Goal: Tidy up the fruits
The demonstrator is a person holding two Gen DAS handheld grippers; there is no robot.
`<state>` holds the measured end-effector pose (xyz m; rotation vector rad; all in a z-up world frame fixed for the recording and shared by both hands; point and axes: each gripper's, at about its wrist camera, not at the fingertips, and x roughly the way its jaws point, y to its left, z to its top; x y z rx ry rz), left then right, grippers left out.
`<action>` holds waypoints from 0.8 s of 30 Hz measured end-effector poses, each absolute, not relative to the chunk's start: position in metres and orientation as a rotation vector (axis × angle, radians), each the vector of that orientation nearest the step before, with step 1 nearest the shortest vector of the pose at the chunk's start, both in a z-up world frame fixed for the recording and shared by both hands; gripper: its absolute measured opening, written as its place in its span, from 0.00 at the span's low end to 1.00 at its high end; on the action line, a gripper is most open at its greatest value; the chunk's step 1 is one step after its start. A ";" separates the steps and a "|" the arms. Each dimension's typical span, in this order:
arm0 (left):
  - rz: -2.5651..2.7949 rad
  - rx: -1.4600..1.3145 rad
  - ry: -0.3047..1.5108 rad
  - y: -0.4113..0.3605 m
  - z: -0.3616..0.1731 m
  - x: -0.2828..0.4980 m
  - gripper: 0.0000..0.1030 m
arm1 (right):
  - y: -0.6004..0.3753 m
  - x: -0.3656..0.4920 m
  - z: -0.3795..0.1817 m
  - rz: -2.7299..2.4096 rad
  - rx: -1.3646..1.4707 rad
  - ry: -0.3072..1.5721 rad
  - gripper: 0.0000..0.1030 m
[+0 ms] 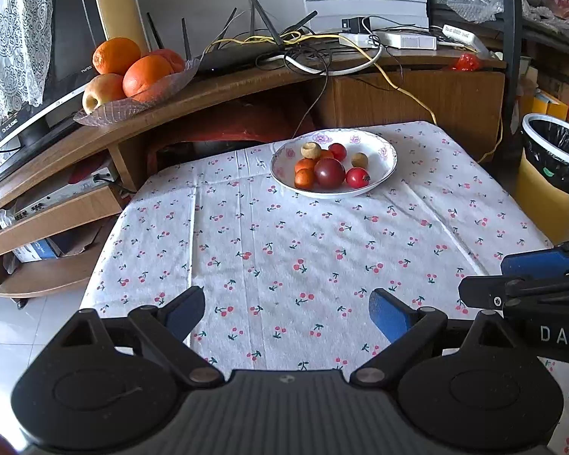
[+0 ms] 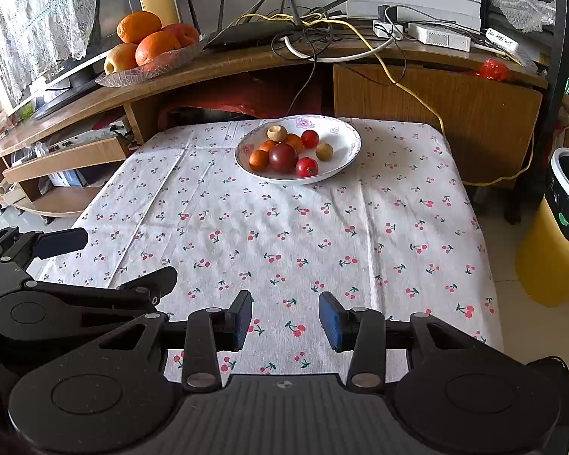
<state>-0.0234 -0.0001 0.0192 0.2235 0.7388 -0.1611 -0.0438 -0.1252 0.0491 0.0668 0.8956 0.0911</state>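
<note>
Fruits (image 2: 282, 155) fill the far plate (image 2: 347, 151); both tools, left (image 1: 286, 313) and right (image 2: 285, 318), seemingly hover, jaws apart

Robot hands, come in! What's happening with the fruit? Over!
Left gripper open, empty, low over the cherry tablecloth. Right gripper open, empty, alongside. Small fruits untouched in white bowl at the table's far side. Path clear.
</note>
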 end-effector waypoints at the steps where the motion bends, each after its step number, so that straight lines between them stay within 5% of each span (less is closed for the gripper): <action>1: -0.161 0.224 0.739 0.000 0.019 -0.023 0.98 | -0.125 -0.044 0.049 0.091 0.066 0.896 0.35; 24: -0.159 0.233 0.733 0.000 0.018 -0.025 0.98 | -0.125 -0.044 0.047 0.090 0.064 0.900 0.35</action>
